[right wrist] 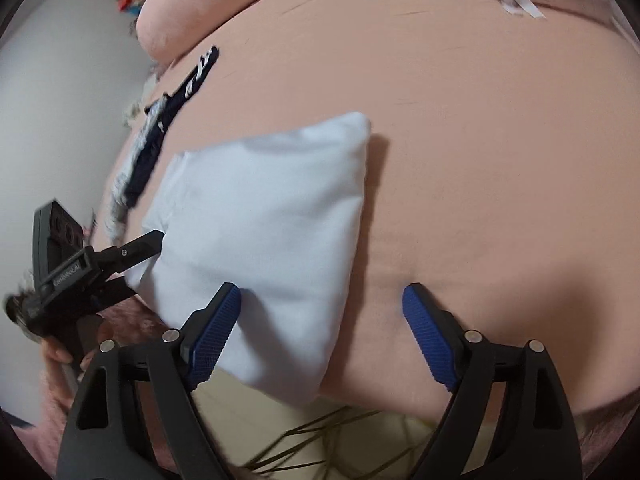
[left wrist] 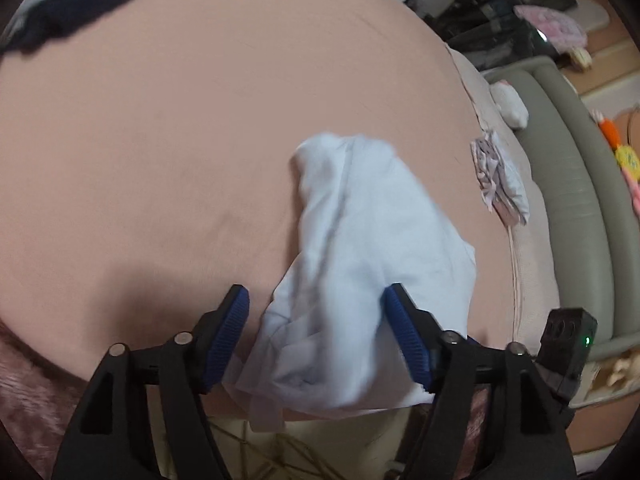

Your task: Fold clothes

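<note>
soft white garment, nearly folded

the folded white garment (right wrist: 260,220) lies at the pink bed's (right wrist: 480,160) six o'clock edge. left claw (left wrist: 316,332) and right claw (right wrist: 322,322) both spread, pinching nothing. light, limp cloth; best taken at corners.

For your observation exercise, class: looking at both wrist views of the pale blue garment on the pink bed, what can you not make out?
- Pale blue garment, left wrist view: motion blur hides its folds and what kind of garment it is.
- Its near edge, right wrist view: hangs past the bed edge, partly behind a finger.
- Dark navy garment: cut off by the frame.
- Patterned cloth: too small to identify.
</note>
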